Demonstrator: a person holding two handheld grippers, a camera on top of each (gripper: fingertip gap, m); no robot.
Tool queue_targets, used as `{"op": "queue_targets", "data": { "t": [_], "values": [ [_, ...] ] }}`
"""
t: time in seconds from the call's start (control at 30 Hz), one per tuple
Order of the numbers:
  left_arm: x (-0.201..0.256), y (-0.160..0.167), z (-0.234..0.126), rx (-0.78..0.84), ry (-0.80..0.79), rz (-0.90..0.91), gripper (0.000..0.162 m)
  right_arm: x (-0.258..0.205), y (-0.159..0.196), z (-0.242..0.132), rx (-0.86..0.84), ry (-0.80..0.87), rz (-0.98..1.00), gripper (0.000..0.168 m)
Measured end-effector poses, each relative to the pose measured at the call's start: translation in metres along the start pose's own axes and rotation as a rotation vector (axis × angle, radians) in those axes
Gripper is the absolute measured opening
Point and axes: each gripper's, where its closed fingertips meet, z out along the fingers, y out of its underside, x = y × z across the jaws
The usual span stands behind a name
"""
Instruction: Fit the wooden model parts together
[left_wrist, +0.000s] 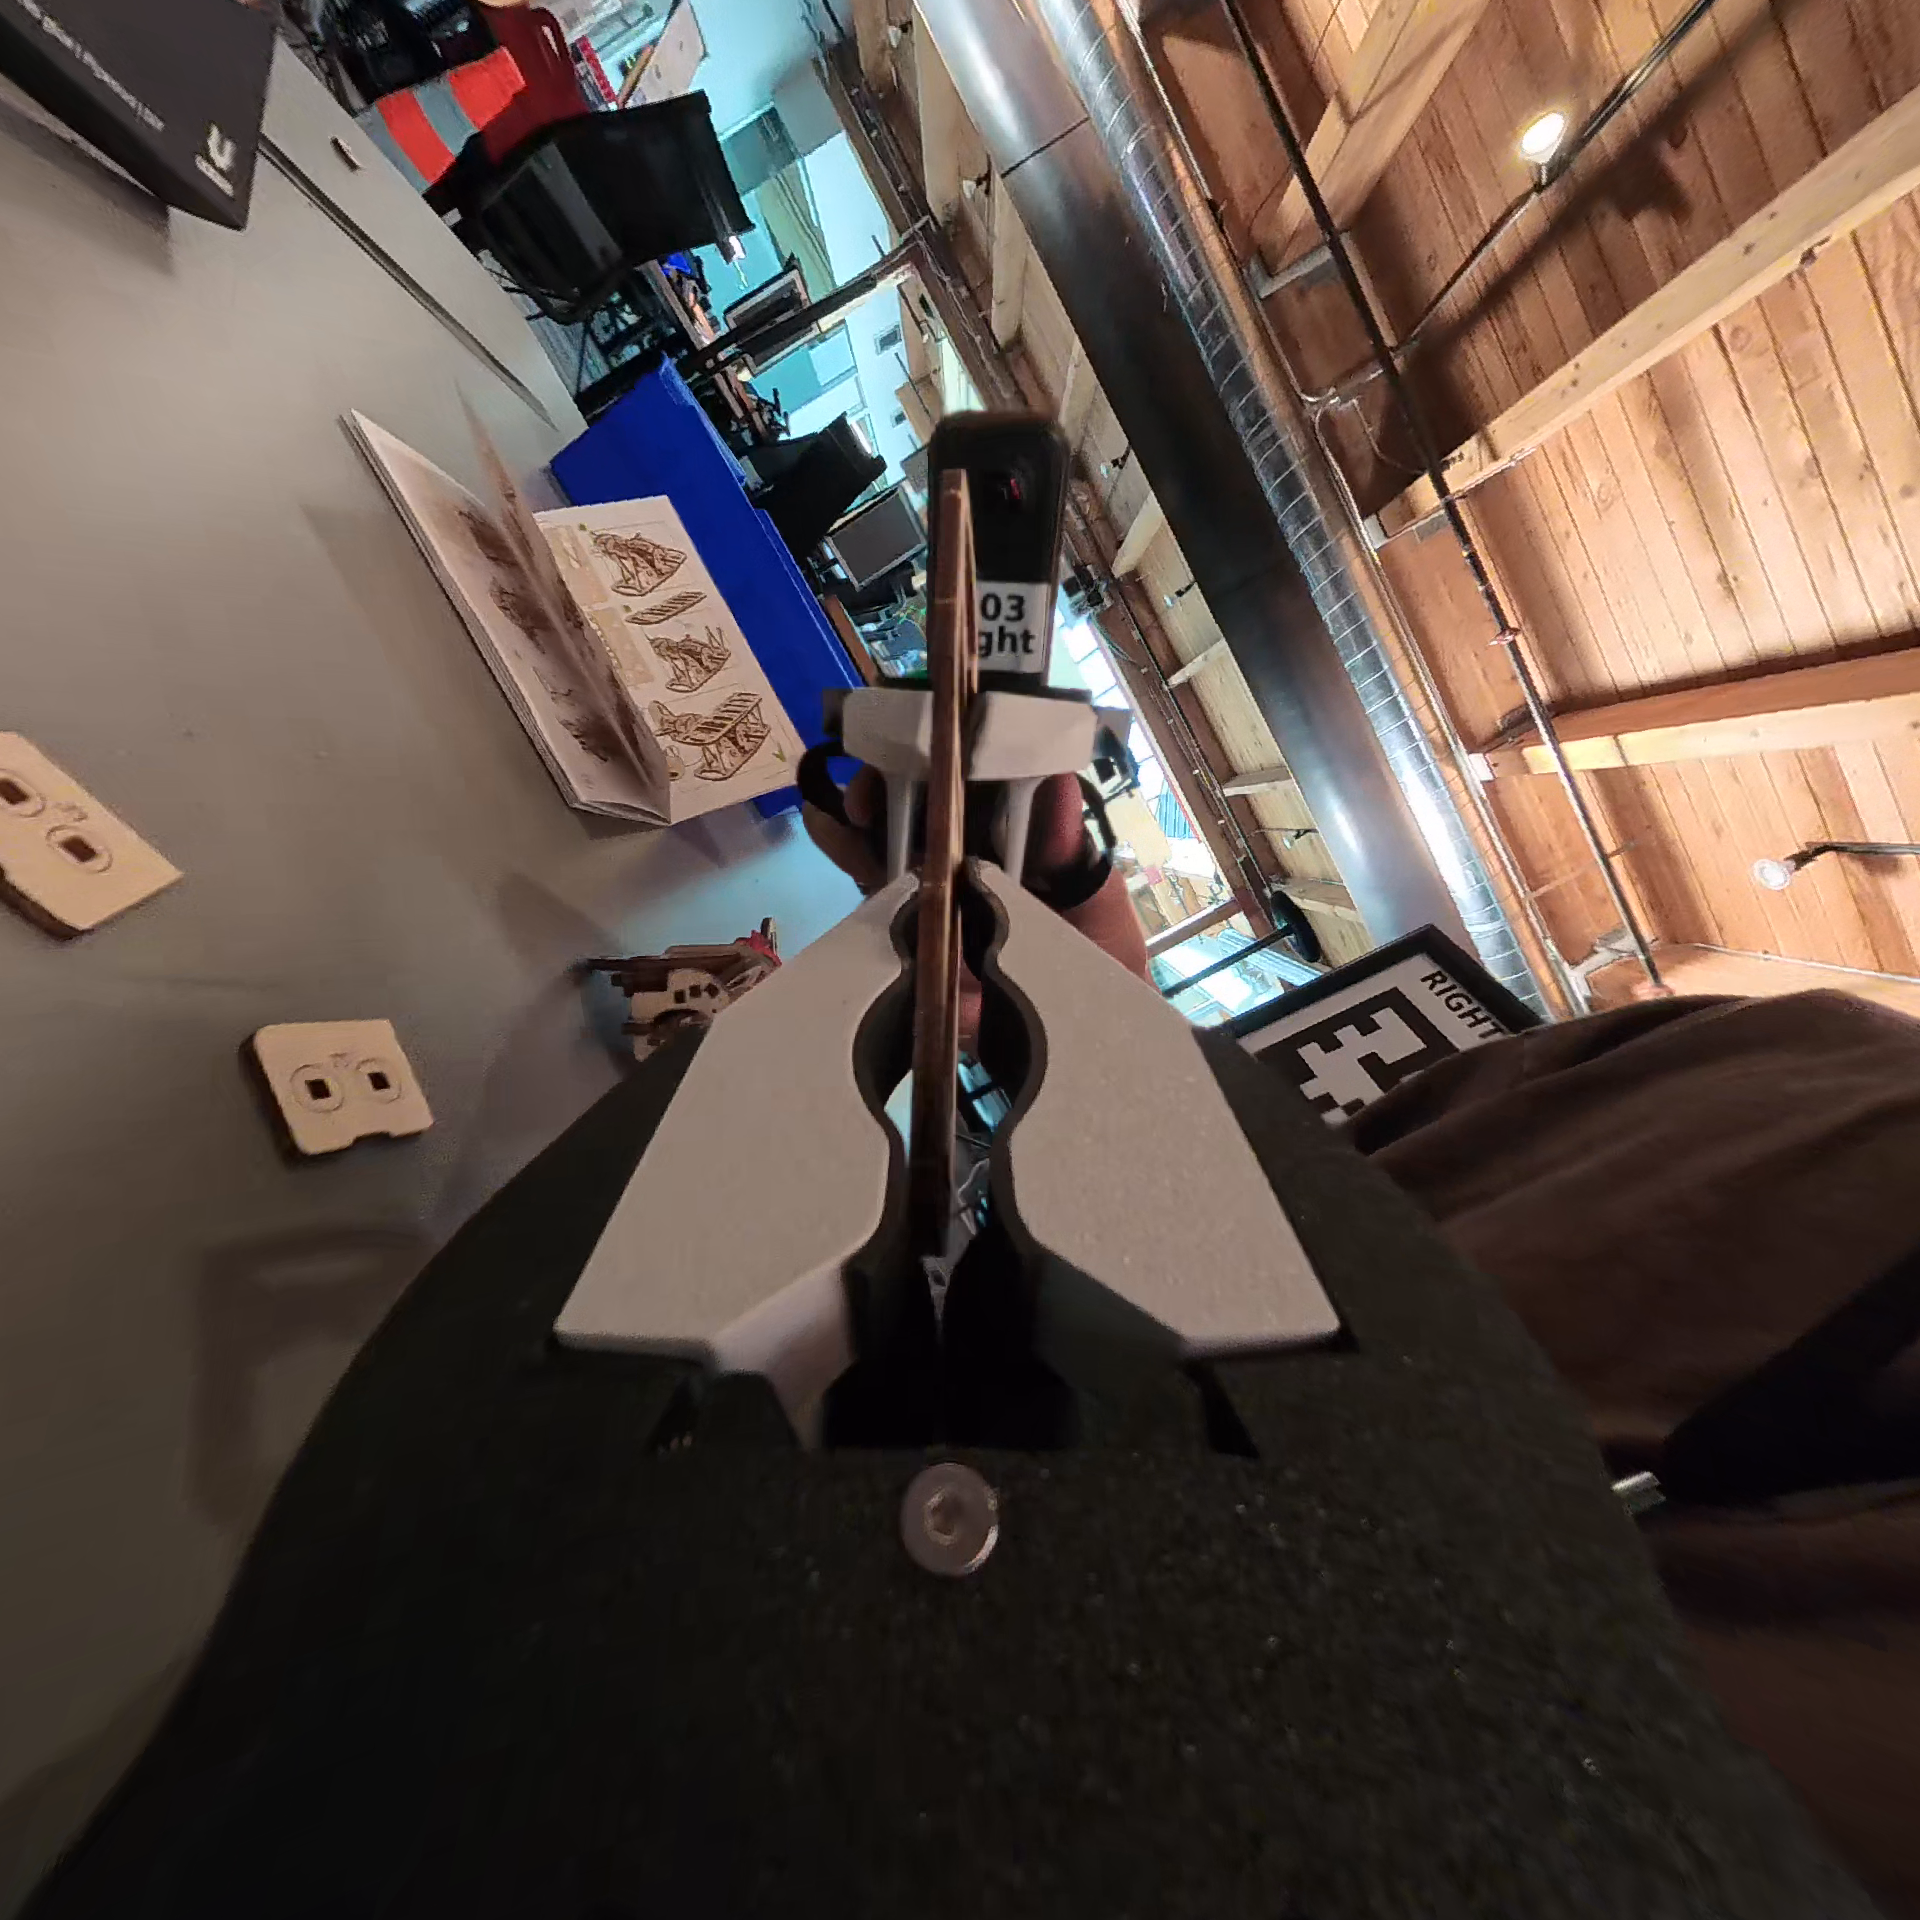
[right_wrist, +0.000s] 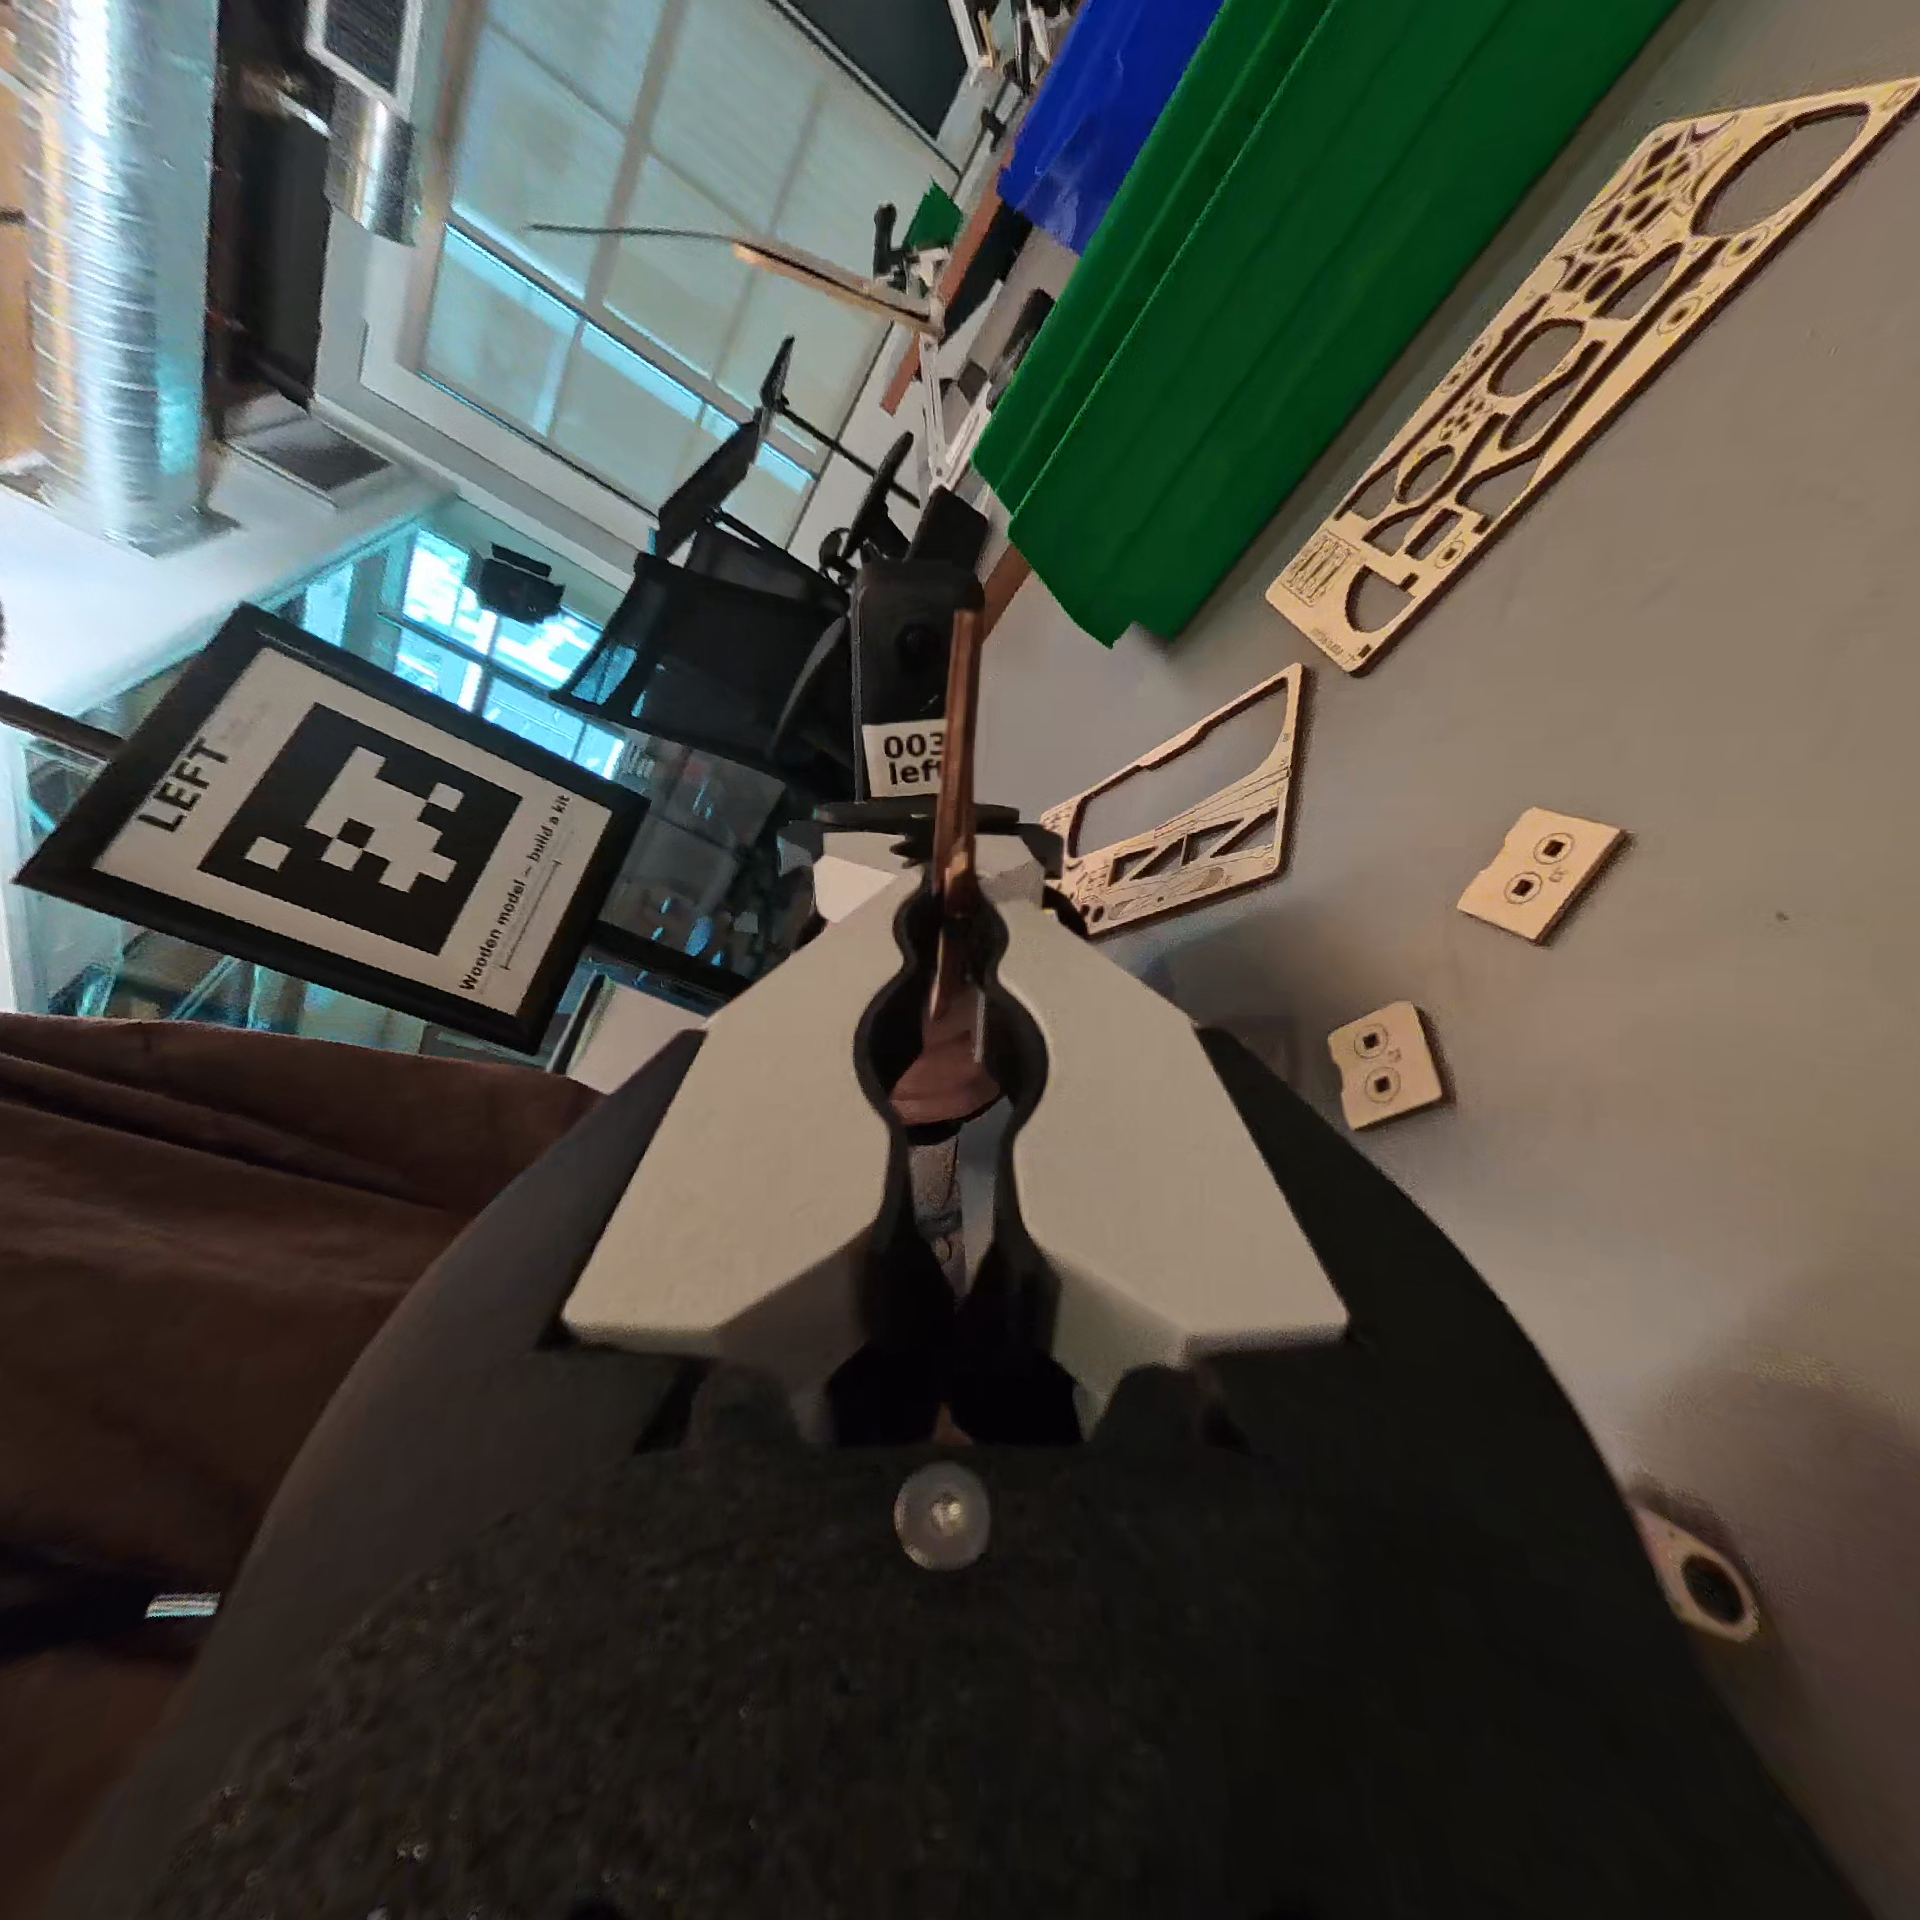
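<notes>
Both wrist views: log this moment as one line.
left hand-held gripper: shut on thin wooden part | right hand-held gripper: shut on same part | grippers face each other | part raised off table

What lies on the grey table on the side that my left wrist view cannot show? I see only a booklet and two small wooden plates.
Observer: A large pale wooden sheet with many cut-out holes lies flat on the grey table.
Operator: And beyond it?
Observer: A bright green folded panel.
Operator: Is the right gripper closed?
Observer: Yes, the right gripper is shut on a thin brown wooden strip, seen edge-on.
</notes>
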Motion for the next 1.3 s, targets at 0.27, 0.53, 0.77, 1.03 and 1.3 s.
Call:
{"op": "queue_targets", "data": {
  "t": [0.27,0.53,0.77,1.03,1.3],
  "values": [
    [0.016,0.007,0.004,-0.035,0.043,0.053,0.000,-0.012,0.000,-0.027,0.075,-0.113,0.115,0.001],
    [0.046,0.008,0.006,-0.048,0.082,0.231,0.000,-0.040,-0.001,-0.057,0.088,-0.137,-0.098,0.021],
    [0.061,0.014,0.010,-0.087,0.086,0.362,0.000,-0.065,-0.006,-0.065,0.137,-0.151,-0.298,0.020],
    [0.070,0.017,0.009,-0.101,0.099,0.408,0.000,-0.075,-0.001,-0.066,0.140,-0.236,-0.264,0.002],
    [0.078,0.019,0.012,-0.103,0.140,0.415,0.000,-0.080,-0.001,-0.070,0.159,-0.290,-0.214,0.003]
  ]
}}
